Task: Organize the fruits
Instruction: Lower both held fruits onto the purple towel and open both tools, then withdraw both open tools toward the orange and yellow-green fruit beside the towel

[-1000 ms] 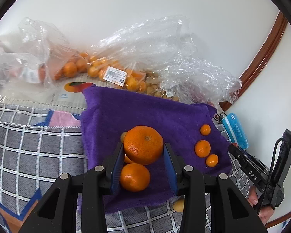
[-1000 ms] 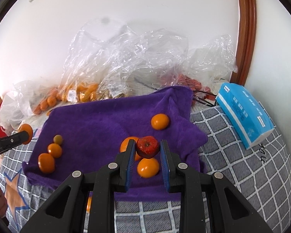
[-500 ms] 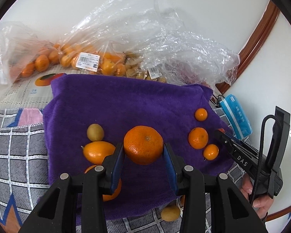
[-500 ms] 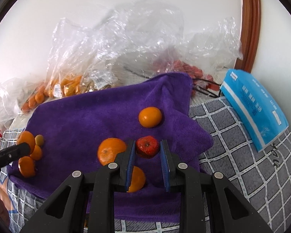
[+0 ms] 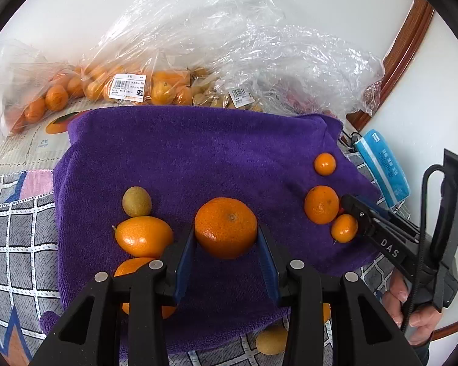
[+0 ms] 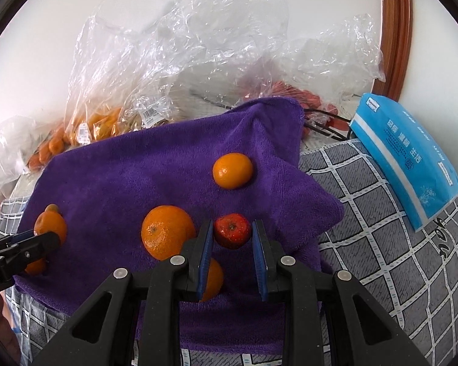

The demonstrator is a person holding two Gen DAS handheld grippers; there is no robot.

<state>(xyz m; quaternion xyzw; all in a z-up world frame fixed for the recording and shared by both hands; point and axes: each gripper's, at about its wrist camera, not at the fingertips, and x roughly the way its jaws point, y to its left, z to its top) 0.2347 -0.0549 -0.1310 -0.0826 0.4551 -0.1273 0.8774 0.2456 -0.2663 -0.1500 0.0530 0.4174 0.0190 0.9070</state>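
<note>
Towel (image 5: pixel 198 158), purple, covers checked cloth (image 6: pixel 381 244).

Black plastic frames with silver screw heads and blue pads are seen on the left gripper (image 5: pixel 226 245) and the right gripper (image 6: pixel 231 245). White "DAS" lettering and a black cable are carried by the latter.

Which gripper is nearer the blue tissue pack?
Right. The right gripper is by the towel's edge closest to the tissue pack; the left gripper sits farther across the towel.
</note>
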